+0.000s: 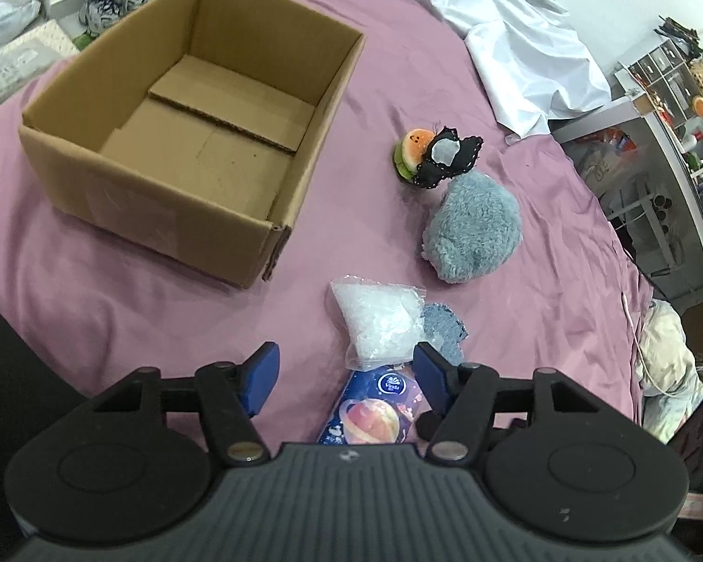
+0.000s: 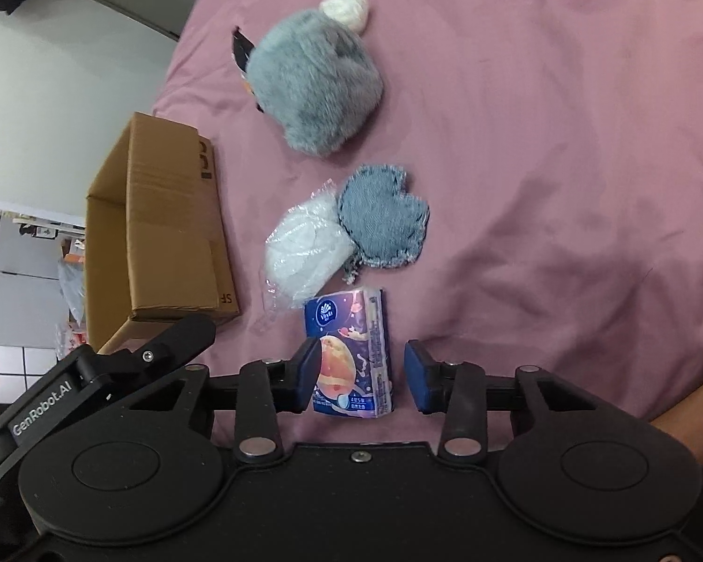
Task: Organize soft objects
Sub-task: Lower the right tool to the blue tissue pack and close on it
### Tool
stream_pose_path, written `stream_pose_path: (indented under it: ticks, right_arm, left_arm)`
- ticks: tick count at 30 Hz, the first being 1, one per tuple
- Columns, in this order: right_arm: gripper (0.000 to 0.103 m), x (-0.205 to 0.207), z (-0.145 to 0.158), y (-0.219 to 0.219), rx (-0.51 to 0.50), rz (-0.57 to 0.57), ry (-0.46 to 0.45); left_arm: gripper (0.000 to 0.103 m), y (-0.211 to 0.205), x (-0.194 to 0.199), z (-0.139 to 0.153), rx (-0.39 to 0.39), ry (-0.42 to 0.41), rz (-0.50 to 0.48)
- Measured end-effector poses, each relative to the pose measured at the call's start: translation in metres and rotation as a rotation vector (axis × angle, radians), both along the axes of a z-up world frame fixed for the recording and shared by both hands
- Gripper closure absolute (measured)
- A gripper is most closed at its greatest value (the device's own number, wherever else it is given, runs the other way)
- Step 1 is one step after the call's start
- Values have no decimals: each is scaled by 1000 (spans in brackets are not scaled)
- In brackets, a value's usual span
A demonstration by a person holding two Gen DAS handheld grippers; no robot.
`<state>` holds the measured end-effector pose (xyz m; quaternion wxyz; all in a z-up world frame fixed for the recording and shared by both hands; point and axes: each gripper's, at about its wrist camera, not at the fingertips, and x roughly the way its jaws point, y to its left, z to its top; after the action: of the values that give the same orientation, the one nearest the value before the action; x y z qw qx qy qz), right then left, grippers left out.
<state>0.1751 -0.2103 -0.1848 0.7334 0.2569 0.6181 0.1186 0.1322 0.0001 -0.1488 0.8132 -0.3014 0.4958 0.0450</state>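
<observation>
A cardboard box (image 1: 183, 131) sits open on a bed (image 1: 445, 70), seen from the left wrist camera, with nothing visible inside it. To its right lie a small burger plush (image 1: 410, 152) and, nearer the camera, a furry plush (image 1: 475, 229). Nearer still, a clear plastic bag (image 1: 379, 323) overlaps a denim pouch (image 1: 445, 328) on its right. A tissue pack (image 2: 351, 356) lies just before the bag, between the jaws of the right gripper (image 2: 362, 374), with a gap at the right pad.

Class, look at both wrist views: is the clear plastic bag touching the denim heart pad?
Touching. In the right wrist view the clear plastic bag overlaps the left edge of the denim heart pad, no pink sheet between them; the left wrist view agrees.
</observation>
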Motion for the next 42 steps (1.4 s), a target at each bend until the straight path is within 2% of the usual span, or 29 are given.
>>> stream_pose_path:
  ticks: [9,18,23,31,36,42]
  right_arm:
    - [68,4,-25,11,0,-34,94]
    - [67,1,-37,7,77,-83,151]
    - [63,2,-40,11,92,-77,152]
    - [63,5,-45,17,121,-89,154]
    - [64,6,-42,16,142,-101,135]
    - [78,2,-43,13,137,-99,124]
  left_arm:
    - [41,-1,11,-11,-39,27,29]
    - [41,-10,23,-30,-99,59,45]
    - [41,-15,29,-40,-123,67,61]
    - [41,-16,33,-49,-137,74,75]
    - [41,-16,34,-54,-186,91,80]
    - [41,-19,36,-54,-189,92,83]
